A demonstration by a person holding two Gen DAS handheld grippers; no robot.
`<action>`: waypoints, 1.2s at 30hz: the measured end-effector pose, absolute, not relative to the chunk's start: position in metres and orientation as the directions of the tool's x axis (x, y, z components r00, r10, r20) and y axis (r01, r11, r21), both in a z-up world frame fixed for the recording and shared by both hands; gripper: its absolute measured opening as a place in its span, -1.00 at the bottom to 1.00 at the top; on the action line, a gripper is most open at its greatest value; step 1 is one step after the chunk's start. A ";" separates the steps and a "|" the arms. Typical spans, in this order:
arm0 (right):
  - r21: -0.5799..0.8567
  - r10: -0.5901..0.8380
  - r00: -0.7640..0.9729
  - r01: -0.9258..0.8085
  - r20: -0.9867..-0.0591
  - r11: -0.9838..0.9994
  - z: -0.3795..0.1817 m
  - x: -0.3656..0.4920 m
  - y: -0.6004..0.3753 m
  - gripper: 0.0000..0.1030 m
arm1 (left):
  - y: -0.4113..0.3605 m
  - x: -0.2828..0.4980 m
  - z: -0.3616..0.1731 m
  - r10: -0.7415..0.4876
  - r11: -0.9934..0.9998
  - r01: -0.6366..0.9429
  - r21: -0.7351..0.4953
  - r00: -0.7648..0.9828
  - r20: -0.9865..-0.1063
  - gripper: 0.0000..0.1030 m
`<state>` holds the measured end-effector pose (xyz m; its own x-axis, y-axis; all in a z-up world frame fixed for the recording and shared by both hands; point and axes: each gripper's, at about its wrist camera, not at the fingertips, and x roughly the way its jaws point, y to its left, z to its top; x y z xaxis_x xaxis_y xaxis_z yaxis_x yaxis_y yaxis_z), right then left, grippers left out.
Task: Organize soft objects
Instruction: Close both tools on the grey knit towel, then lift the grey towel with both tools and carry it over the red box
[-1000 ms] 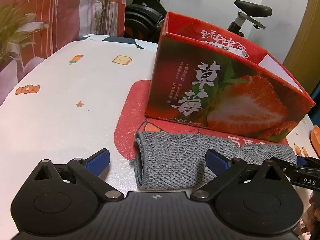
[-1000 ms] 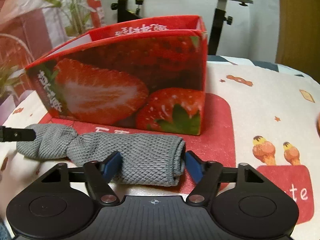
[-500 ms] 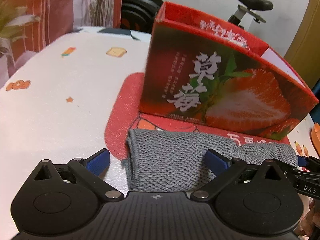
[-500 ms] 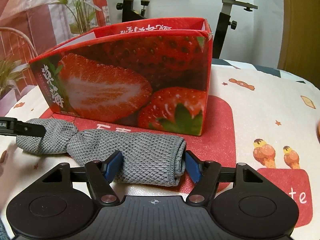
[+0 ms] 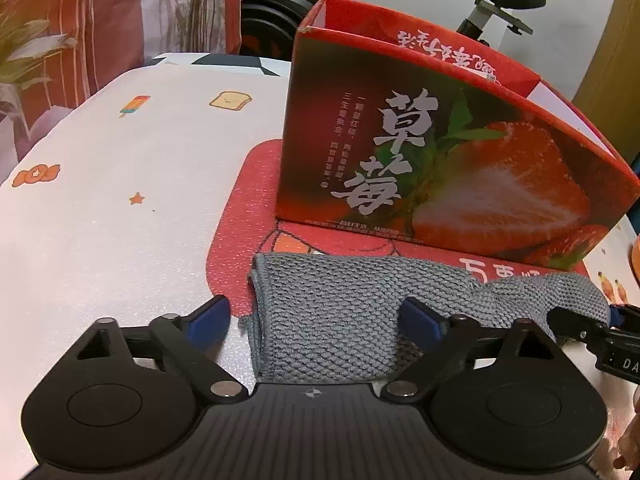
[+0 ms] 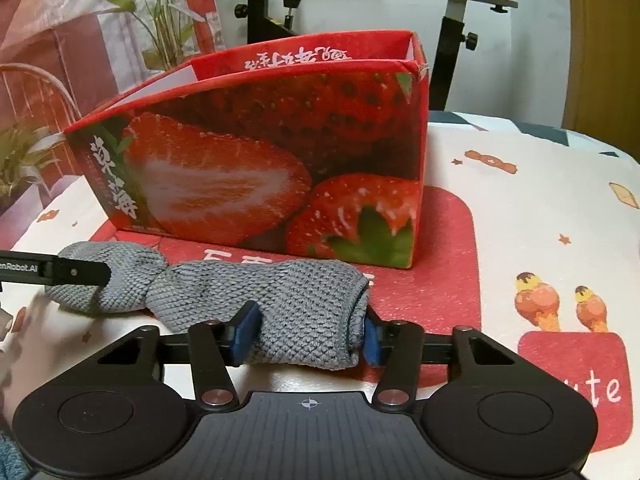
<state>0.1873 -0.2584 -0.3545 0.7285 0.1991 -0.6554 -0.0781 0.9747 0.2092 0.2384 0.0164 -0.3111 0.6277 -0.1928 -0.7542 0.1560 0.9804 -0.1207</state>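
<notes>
Two handheld grippers work opposite ends of a rolled grey cloth [image 5: 332, 316] lying on a table, just in front of a strawberry-printed box.

In the left wrist view, the left gripper [image 5: 316, 320] straddles the cloth's folded end. Its jaws are closing but still stand apart: the blue left pad [image 5: 208, 322] sits clear of the fabric on the bare tablecloth, while the right pad [image 5: 420, 322] lies against the cloth's upper surface. The cloth runs off to the right, where it narrows at a twist and meets the dark finger of the other tool at the frame's edge.

In the right wrist view, the right gripper [image 6: 306, 330] has the cloth's opposite, thicker end between its jaws, which are closing. Both blue pads [image 6: 246, 330] press into the sides of the roll, and the knit bulges between them. Farther left, the left gripper's black finger crosses the cloth's far lobe.

The cloth rests partly on the white part of the tablecloth [image 5: 100, 200], printed with toast, ice lollies and stars, and partly on its large red patch [image 6: 444, 272].

Just beyond the cloth stands the box [image 5: 440, 168], an open-topped red carton with cut strawberries and Chinese lettering on its side. It sits on the red patch, close to the cloth but not touching it.

Behind the table are an exercise bike [image 6: 464, 12], a potted plant [image 6: 160, 12] and a red-and-white striped curtain [image 5: 80, 20].
</notes>
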 end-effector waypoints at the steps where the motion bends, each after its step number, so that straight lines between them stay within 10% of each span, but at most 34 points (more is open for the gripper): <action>1: 0.210 0.202 0.727 -0.081 -0.656 0.974 -0.354 0.187 -0.258 -0.15 | 0.016 0.238 -0.311 -0.199 0.979 0.162 -0.124 0.628 -0.753 0.59; 10: 0.253 0.245 0.705 -0.096 -0.665 0.963 -0.352 0.188 -0.258 -0.48 | 0.016 0.230 -0.308 -0.281 0.958 0.222 -0.181 0.610 -0.741 -0.51; 36: 0.265 0.339 0.848 -0.246 -0.407 0.932 -0.248 0.151 -0.276 -0.62 | 0.022 0.185 -0.206 -0.388 0.921 0.344 -0.182 0.779 -0.492 -0.67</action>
